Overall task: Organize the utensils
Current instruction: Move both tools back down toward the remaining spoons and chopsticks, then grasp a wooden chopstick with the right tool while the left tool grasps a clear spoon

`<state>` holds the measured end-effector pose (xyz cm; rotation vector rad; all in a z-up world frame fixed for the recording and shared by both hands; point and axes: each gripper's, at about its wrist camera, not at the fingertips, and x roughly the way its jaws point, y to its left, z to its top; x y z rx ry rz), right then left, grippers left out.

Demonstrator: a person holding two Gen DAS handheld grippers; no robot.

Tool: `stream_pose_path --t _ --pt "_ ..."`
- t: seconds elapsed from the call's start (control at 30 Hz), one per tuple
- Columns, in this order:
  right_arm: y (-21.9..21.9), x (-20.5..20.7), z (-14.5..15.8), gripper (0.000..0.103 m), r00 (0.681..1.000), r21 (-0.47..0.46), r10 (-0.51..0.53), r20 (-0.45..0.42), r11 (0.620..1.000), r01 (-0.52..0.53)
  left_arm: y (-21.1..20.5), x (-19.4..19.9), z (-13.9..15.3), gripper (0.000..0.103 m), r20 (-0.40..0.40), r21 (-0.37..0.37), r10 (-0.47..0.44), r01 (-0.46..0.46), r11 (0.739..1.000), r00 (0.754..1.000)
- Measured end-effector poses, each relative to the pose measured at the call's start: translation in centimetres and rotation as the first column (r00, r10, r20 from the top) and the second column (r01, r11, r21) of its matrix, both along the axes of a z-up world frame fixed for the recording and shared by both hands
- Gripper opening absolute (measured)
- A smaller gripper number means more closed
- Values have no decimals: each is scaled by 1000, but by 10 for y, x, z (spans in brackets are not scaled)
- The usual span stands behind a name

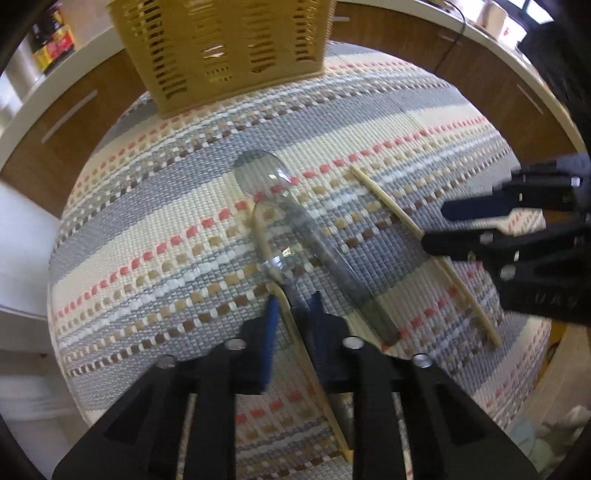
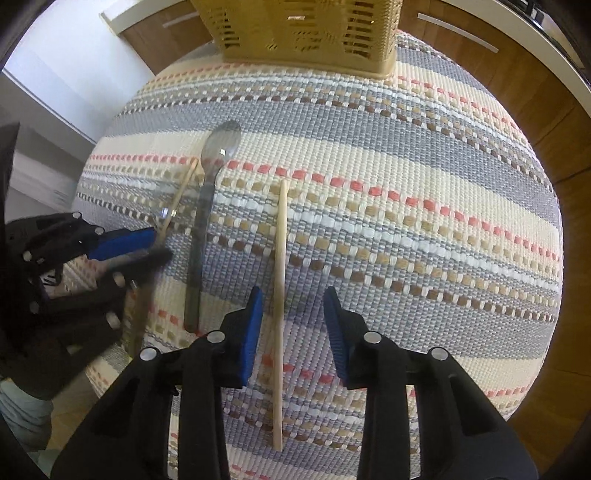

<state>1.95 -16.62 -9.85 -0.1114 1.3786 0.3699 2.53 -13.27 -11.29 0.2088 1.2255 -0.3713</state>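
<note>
Left gripper (image 1: pixel 291 314) straddled one chopstick (image 1: pixel 295 332) beside the clear spoon (image 1: pixel 310 236), jaws apart. Right gripper (image 2: pixel 293 325) sat unclenched over the other chopstick (image 2: pixel 281 266). We judged: centre each, pinch mid-length, carry to basket (image 2: pixel 306 40).

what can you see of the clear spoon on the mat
The spoon looks like clear, grey-tinted plastic: an oval bowl with a glint, and a long flat handle. It lies flat on the striped woven mat, bowl end toward the yellow basket, not touching it. A pale chopstick meets it near the neck. Neither gripper holds it.
</note>
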Motion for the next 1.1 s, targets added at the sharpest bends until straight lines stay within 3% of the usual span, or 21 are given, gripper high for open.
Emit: stream_pose_path --t 0.2,0.47,0.57,0.67,0.8,0.9,1.0,1.07,1.1 --pt "21 -7 -9 17 999 -55 49 10 997 -49 35 7 17 1 -3 -107 68 -68 992 998" --pt "49 -12 -17 17 996 -118 93 10 989 -91 71 -1 24 1 -40 -232 116 -123 965 992" --pt "62 -14 -19 17 994 -150 111 19 983 -107 92 -3 28 1 -32 -218 153 -156 963 988" --pt "71 -20 -20 4 990 -153 139 28 979 -133 106 -2 26 1 -36 -200 188 -192 961 981" --pt "76 -27 -20 4 989 -148 142 34 980 -136 117 2 21 2 -30 -93 213 -215 972 977" --pt "68 -28 -17 4 993 -139 116 37 984 -110 126 3 16 3 -49 -79 210 -213 974 977" --pt "61 -24 -17 4 995 -123 94 30 988 -89 129 5 14 9 -46 -64 197 -200 978 979" --pt "58 -23 -17 4 996 -113 85 22 990 -82 130 5 15 25 -50 -55 196 -199 978 979" --pt "57 -23 -17 4 996 -109 85 19 991 -82 131 4 16 39 -39 -31 195 -196 980 980"
